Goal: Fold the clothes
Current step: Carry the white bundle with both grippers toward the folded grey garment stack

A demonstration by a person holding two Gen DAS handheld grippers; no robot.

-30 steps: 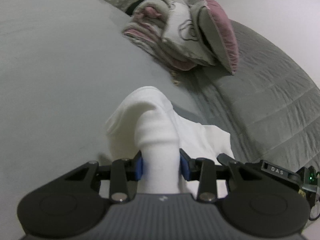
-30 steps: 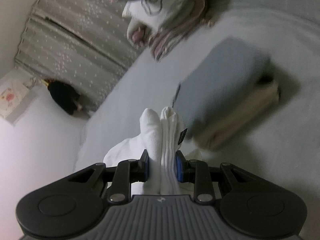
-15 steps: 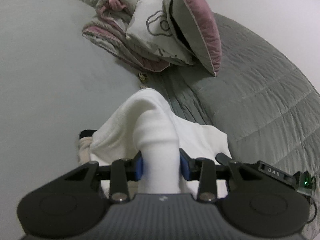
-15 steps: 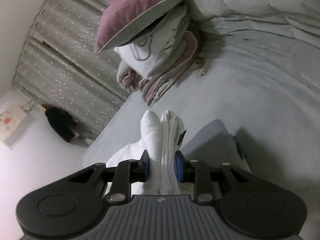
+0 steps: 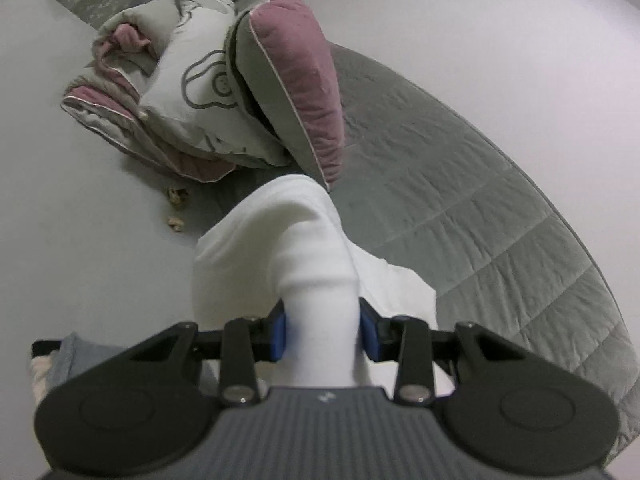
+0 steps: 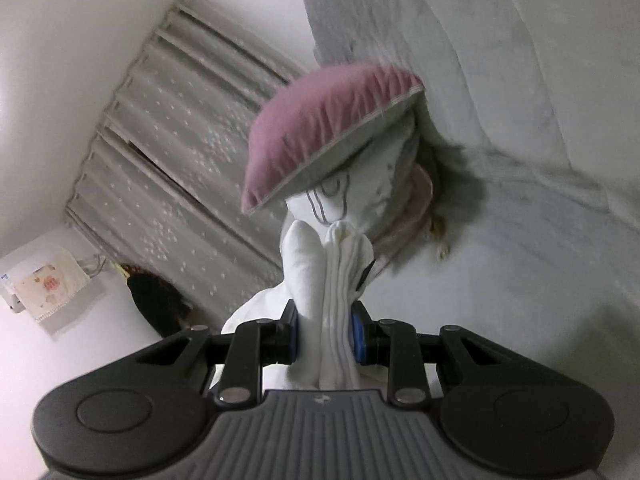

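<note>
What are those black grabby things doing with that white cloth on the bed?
A person is folding clothes with a gripper in each hand. The left gripper is shut on a bunched part of a soft white cloth garment, and the right gripper pinches another bunched part of it. The garment hangs from the fingers above the grey bed. Ahead lies a pile of pink and grey pillows.
</note>
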